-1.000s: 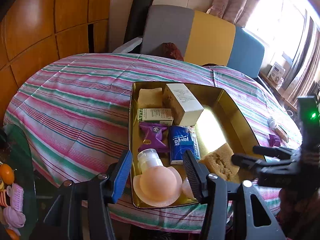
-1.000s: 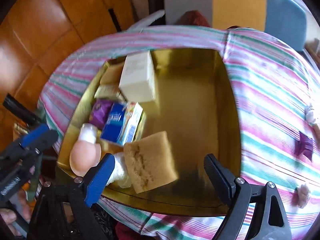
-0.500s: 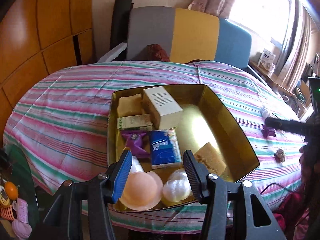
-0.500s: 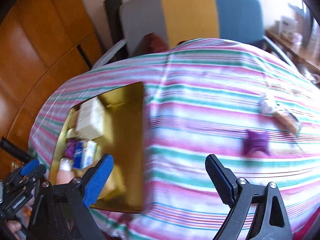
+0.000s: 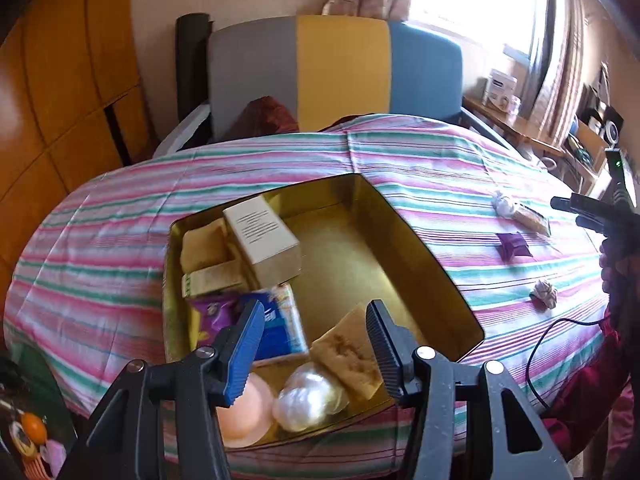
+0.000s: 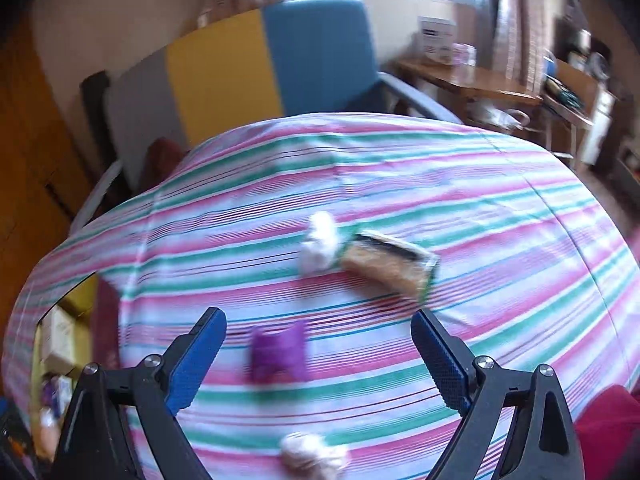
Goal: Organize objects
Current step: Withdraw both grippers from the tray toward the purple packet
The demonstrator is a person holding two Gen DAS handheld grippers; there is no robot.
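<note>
A gold tin (image 5: pixel 420 248) on the striped tablecloth holds a white box (image 5: pixel 260 236), a blue tissue pack (image 5: pixel 280 328), a tan sponge (image 5: pixel 348 356), a peach round piece (image 5: pixel 244 408) and a pearly wrapped ball (image 5: pixel 308 396). My left gripper (image 5: pixel 314 332) hovers open over the tin's near end, holding nothing. My right gripper (image 6: pixel 316 320) is open wide above loose items to the right of the tin. These are a purple packet (image 6: pixel 278 356), a white wad (image 6: pixel 320 240), a wrapped snack bar (image 6: pixel 392 264) and a crumpled wrapper (image 6: pixel 312 456). The purple packet lies on the cloth below the jaws.
A grey, yellow and blue chair back (image 5: pixel 340 68) stands behind the table. Wooden panelling (image 5: pixel 60 100) runs along the left. A side table (image 6: pixel 472 80) with boxes sits by the window. A red sleeve (image 5: pixel 580 400) and a black cable (image 5: pixel 560 332) are at the right edge.
My right gripper swung from above the tin and sponge to the loose items on the right. The left gripper drew back a little and rolled, so more of the tin shows.
</note>
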